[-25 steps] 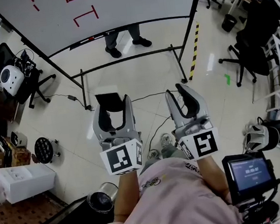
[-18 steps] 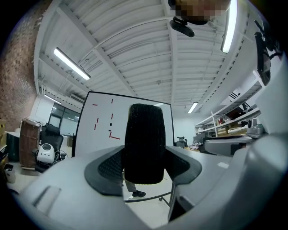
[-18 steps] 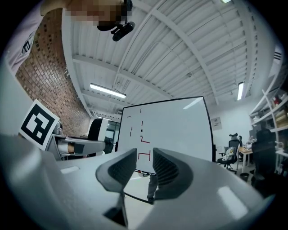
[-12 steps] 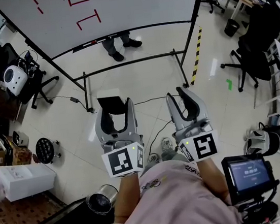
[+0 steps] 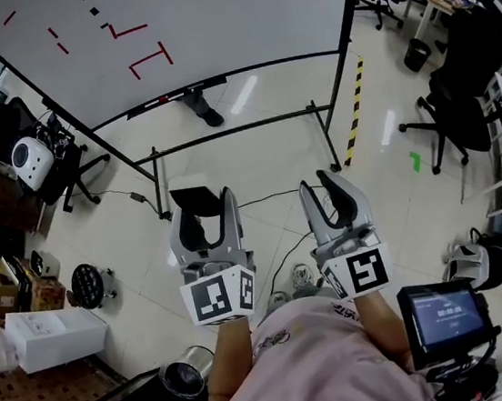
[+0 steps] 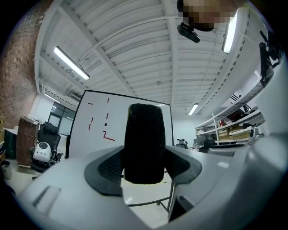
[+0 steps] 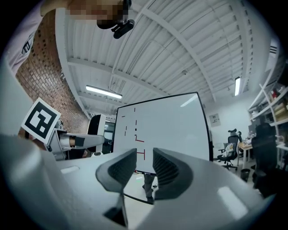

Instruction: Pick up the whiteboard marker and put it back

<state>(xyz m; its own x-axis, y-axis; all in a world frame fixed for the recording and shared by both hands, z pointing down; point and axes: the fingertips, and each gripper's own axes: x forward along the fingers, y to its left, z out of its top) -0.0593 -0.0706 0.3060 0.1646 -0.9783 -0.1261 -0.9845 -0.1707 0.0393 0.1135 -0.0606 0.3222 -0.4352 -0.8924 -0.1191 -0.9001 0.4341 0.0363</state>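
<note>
Pale office floor (image 5: 273,160) below a whiteboard (image 5: 227,15). Facing it, your left gripper (image 5: 203,203) grips a black block (image 6: 144,143). Your right gripper (image 5: 321,186) is slightly parted, empty.

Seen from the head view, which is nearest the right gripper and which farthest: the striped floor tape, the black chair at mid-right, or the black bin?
1. Striped floor tape, just ahead of the right gripper.
2. Black chair, off to the right.
3. Black bin, far upper right.

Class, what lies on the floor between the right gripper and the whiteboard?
Head view: bare floor, a thin black cable and the whiteboard stand's lower bar lie between the right gripper and the whiteboard.
</note>
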